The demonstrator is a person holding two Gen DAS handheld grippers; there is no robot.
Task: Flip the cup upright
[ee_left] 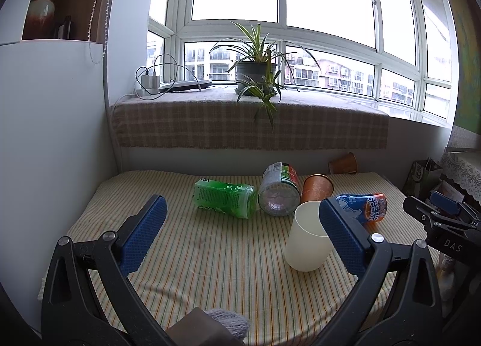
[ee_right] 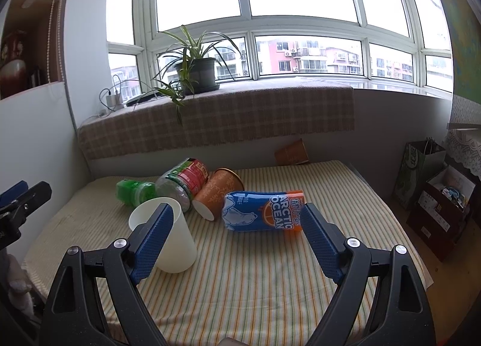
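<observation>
Both tongs are wide open and empty: left gripper [ee_left: 242, 201], right gripper [ee_right: 237, 207]. Neither touches anything.

Nearest is the white cup [ee_right: 168, 243], at 1 o'clock from your left gripper and 10 o'clock from your right, partly behind a finger in each view. It stands on the striped sheet [ee_left: 210, 255], and the end facing up looks like the open mouth, so it reads as upright. If that's the task cup, it already sits as required.

Behind it at 12 o'clock, the orange cup [ee_right: 218, 192] lies on its side, wedged between the red-label jar [ee_right: 185, 180] and the Arctic Ocean can [ee_right: 261, 210]. If that's the target, it still needs standing up. The frames don't settle which cup is meant, so I won't call the task done or pending.

Furthest, at 1 o'clock past the bed edge, a second orange cup [ee_right: 291, 152] leans tilted against the wall.

Count:
- Cups: 3 (1 white standing, 2 orange down or tilted)
- Drink containers: 3, all on their sides (the can, the jar, and the green bottle [ee_left: 225, 197] at 11 o'clock)
- Grippers: 2
- Potted plant [ee_left: 255, 71] on the sill: 1
</observation>
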